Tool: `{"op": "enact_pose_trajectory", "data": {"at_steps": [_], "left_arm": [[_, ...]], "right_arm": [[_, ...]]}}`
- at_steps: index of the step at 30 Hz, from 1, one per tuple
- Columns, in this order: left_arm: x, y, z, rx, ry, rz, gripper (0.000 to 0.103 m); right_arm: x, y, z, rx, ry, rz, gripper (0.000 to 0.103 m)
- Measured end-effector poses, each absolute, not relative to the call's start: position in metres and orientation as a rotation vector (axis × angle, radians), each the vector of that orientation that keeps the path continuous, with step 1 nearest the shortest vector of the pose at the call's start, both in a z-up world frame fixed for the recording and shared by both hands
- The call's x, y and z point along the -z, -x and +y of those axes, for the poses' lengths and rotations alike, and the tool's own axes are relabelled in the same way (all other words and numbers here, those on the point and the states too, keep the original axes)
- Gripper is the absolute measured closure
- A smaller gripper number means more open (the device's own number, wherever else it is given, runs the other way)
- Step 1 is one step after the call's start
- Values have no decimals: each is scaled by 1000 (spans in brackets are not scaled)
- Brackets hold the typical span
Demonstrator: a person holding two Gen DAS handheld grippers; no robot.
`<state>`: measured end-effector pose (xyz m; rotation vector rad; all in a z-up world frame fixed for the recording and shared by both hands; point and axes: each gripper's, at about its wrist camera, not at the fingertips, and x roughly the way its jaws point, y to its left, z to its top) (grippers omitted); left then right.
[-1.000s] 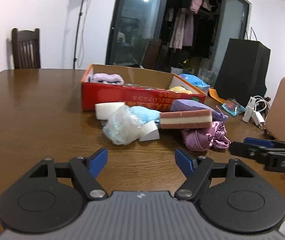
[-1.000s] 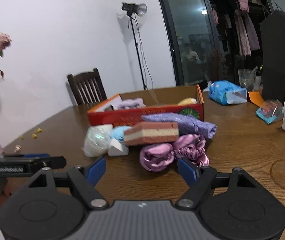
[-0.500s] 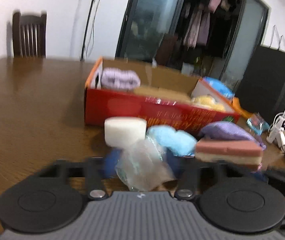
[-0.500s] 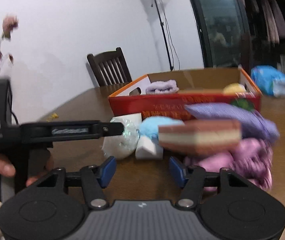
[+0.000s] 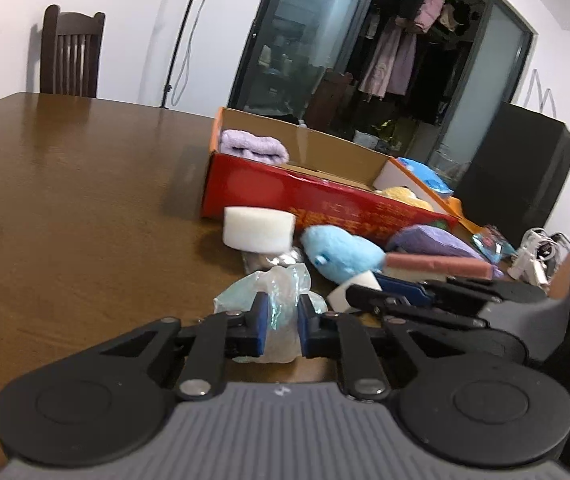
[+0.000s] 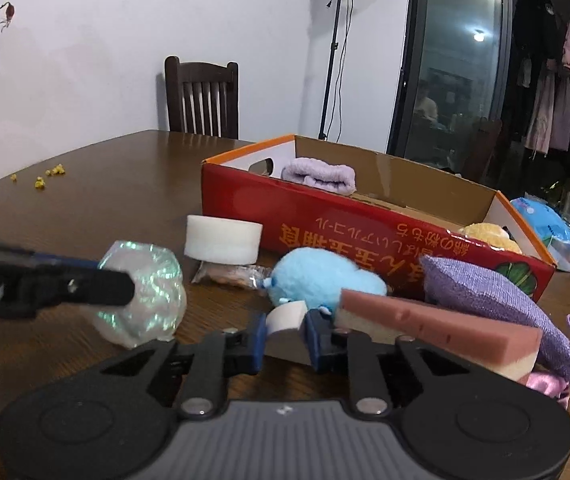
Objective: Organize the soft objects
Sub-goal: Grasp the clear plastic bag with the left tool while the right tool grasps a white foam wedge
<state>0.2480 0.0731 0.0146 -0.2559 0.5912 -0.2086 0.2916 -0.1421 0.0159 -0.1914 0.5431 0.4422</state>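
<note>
Cardboard makes up the one container on the wooden table (image 6: 97, 184) — a red box (image 6: 365, 236) with an open top, orange rim and plain brown inner walls. Inside it, a folded lilac towel (image 6: 321, 174) lies at the end nearer the chair (image 6: 202, 98), and a yellow plush (image 6: 489, 236) sits at the opposite end; the floor between them is mostly hidden by the front wall. The rest of the soft things lie loose on the table in front of the box: a white round sponge (image 6: 223, 238) just beside the red wall, a small clear packet (image 6: 227, 274) under its edge, a blue plush (image 6: 325, 278), a purple fabric pouch (image 6: 481, 298) and a pink-and-cream layered sponge (image 6: 437, 330) leaning across the pile, with pink satin fabric (image 6: 547, 384) peeking out beneath it. The left gripper (image 5: 281, 322) has its blue pads clenched on a crinkled iridescent plastic bag (image 5: 273, 292), which bulges up between and ahead of the fingers. The right gripper (image 6: 287, 338) is pinching a small white foam wedge (image 6: 285, 316) — its pads press on both sides of the piece, close against the blue plush. The two tools sit close together, the right one's fingers reaching in just beside the bag.
</note>
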Motion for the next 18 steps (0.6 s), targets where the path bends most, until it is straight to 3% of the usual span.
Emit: {"op": "enact_pose_trajectory", "data": {"at_steps": [18], "left_arm": [[-45,-201,26,303,203,526,88]], "right_arm": [[-50,-190,-217,-458,45,465,86]]}}
